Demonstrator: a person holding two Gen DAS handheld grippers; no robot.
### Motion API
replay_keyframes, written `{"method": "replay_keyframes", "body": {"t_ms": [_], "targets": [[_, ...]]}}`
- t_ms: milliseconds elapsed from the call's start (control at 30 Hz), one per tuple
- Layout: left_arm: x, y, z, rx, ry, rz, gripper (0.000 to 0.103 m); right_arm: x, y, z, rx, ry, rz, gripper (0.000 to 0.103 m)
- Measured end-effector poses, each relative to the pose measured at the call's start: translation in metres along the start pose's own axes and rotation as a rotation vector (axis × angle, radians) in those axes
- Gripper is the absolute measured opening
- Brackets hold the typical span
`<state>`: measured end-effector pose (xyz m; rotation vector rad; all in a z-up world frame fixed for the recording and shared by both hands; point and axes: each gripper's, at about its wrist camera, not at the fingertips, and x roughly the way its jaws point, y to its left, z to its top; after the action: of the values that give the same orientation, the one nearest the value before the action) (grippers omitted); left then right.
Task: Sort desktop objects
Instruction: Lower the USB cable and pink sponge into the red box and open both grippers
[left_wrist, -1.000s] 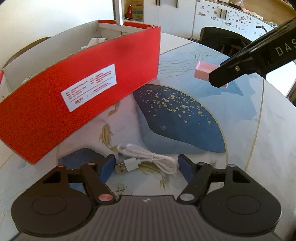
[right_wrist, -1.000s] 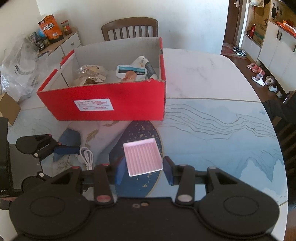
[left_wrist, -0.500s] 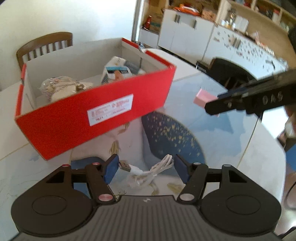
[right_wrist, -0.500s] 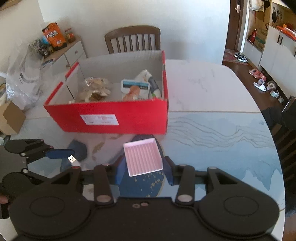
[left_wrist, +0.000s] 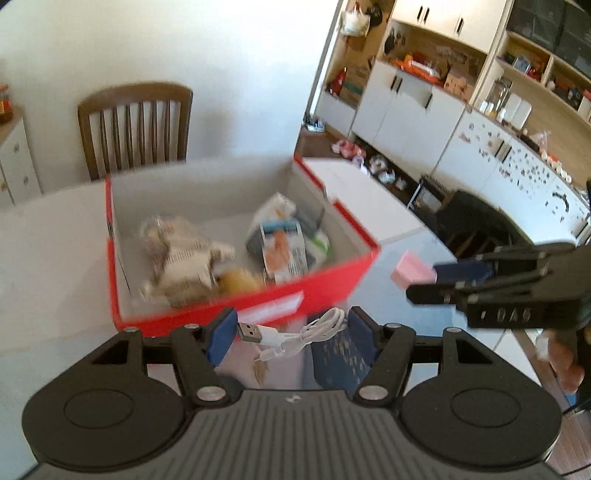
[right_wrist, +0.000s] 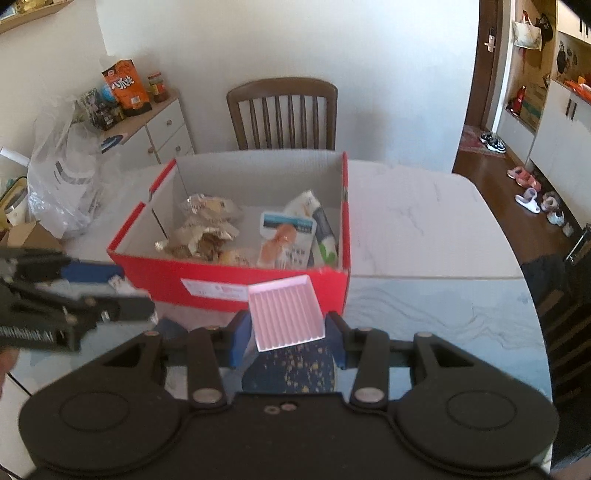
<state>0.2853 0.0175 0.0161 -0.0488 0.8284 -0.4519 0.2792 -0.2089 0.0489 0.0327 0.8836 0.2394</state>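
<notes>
In the left wrist view my left gripper (left_wrist: 291, 334) is shut on a coiled white USB cable (left_wrist: 314, 328), which hangs above the table with its plug (left_wrist: 249, 331) by the left pad. My right gripper (right_wrist: 287, 339) is shut on a pink ribbed tray (right_wrist: 286, 312), tilted up between the blue pads. Both hover just in front of the open red cardboard box (right_wrist: 258, 284), which holds snack packets (right_wrist: 207, 229) and a blister pack (right_wrist: 284, 236). In the right wrist view the left gripper (right_wrist: 136, 291) is at the left. In the left wrist view the right gripper (left_wrist: 421, 284) is at the right with the pink tray (left_wrist: 410, 273).
The box stands on a round marble table (right_wrist: 424, 229) with a blue patterned mat (right_wrist: 424, 314). A wooden chair (right_wrist: 282, 110) stands behind it. Left of the table are a plastic bag (right_wrist: 62, 184) and a cabinet (right_wrist: 155, 129) with snacks. The table edge curves away on the right.
My left gripper lifted the white cable off the table, rose and rolled, so the box's inside came into view. My right gripper rose a little with the pink tray.
</notes>
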Motion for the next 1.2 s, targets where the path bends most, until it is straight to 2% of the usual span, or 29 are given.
{"method": "replay_keyframes", "body": {"t_ms": [233,500,867,1200], "targets": [[-0.005,0.011,0.040,0.025,-0.068,0.050,0.065,0.006,0.008,0.025,-0.046,-0.030,0.000,0.043],[0.027,0.027,0.069,0.051,-0.057,0.135,0.066,0.039,0.017,0.055,-0.084,-0.033,-0.014,0.043],[0.091,0.060,0.078,0.015,0.023,0.195,0.066,0.115,0.016,0.063,-0.039,0.067,-0.001,0.043],[0.131,0.075,0.071,-0.011,0.120,0.223,0.066,0.154,0.015,0.056,-0.045,0.132,-0.030,0.043]]}}
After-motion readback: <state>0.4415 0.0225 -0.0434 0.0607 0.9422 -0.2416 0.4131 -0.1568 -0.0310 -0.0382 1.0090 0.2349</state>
